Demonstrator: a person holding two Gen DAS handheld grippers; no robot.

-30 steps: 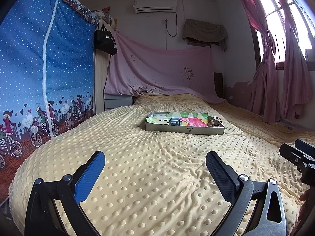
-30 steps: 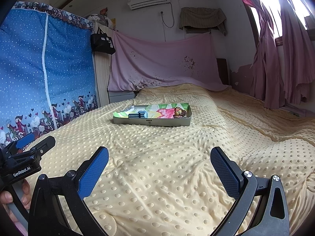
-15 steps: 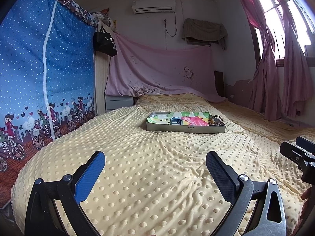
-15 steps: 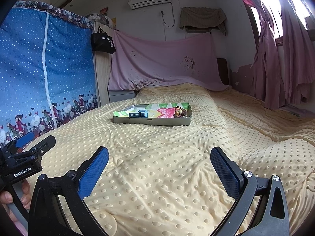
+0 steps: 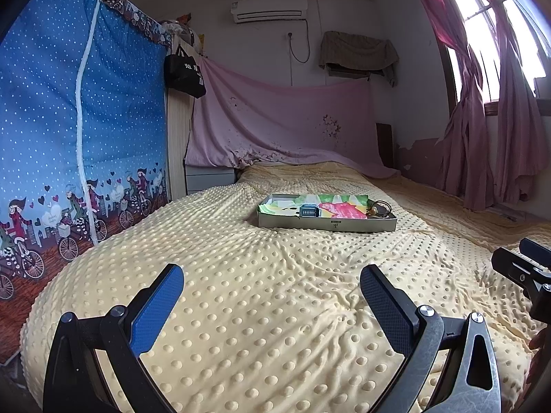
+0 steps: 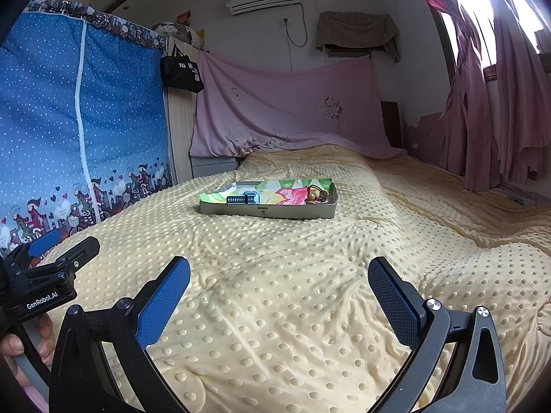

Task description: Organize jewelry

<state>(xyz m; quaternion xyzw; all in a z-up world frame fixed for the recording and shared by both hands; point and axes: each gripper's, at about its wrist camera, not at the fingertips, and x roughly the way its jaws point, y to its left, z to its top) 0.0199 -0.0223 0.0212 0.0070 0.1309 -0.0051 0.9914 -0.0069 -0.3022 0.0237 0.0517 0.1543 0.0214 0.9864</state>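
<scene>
Nearer now: shallow rectangular tray [image 5: 327, 223], perhaps cardboard.

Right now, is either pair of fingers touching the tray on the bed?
No, the tray sits far up the bed, well beyond both open grippers.

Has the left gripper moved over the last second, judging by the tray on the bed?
Yes, slightly. In the left wrist view the tray now sits a touch lower and further right against the left gripper, so it turned slightly left and up.
</scene>
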